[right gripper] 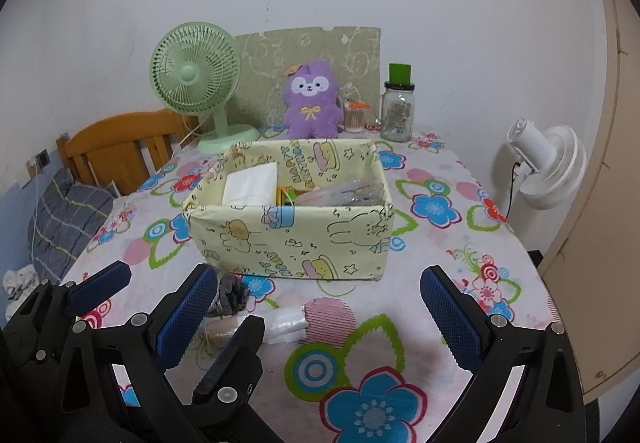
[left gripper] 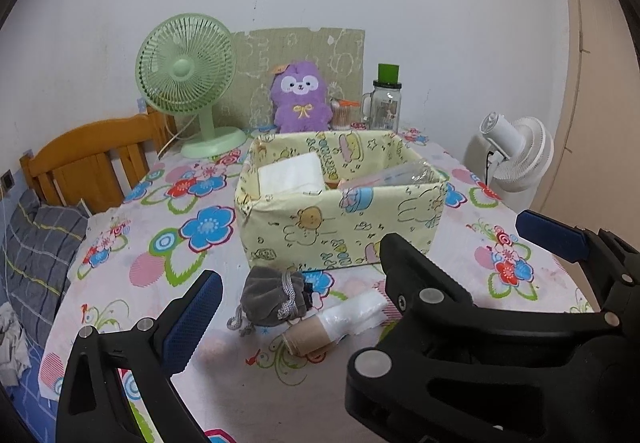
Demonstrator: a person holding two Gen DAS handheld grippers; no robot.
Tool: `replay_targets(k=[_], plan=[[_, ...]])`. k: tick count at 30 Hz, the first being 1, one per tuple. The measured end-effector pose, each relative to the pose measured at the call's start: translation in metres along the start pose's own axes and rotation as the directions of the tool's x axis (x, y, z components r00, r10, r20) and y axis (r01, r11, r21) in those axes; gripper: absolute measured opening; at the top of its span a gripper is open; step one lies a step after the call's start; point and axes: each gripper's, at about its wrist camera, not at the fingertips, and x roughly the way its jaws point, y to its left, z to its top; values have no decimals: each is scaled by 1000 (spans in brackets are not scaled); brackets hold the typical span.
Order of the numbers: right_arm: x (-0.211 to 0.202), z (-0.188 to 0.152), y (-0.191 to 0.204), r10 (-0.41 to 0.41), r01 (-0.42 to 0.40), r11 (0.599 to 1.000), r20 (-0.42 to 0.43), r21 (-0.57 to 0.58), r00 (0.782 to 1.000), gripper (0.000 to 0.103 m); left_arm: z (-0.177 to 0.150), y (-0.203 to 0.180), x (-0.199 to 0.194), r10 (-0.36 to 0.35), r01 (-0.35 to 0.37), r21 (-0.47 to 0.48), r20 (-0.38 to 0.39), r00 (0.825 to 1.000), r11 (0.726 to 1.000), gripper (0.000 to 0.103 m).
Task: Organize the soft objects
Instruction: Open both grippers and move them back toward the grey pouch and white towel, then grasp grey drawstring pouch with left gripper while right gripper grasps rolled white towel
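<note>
1. Left gripper (left gripper: 304, 315) – jaws spread wide, nothing between the blue pads, held low and level.
2. Right gripper (right gripper: 320, 307) – jaws likewise wide apart, empty, at about the same height.
3. The two sit side by side, close; each shows in the other's wrist view.

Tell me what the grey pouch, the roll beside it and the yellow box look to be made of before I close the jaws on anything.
Grey pouch: soft velvety fabric, matte, gathered into folds by a cord. Roll: brown cardboard core with thin, translucent white plastic film, probably bags, slightly glossy. Yellow box: printed cloth-like covering with cartoon figures; its straight walls suggest a stiff inner board, though that is hidden.
</note>
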Motion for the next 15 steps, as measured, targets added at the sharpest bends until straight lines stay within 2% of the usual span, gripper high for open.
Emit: replay_targets(k=[9,15], plan=[[28,-7,6,6,-6,1000,-48,4,999,103,-8,12,23,7,-7,-5,-56,998,1000,102],[43,-11,9,3,-3,1000,-73,6,997,103,-12,21,40,13,-14,-11,-93,996,1000,96]])
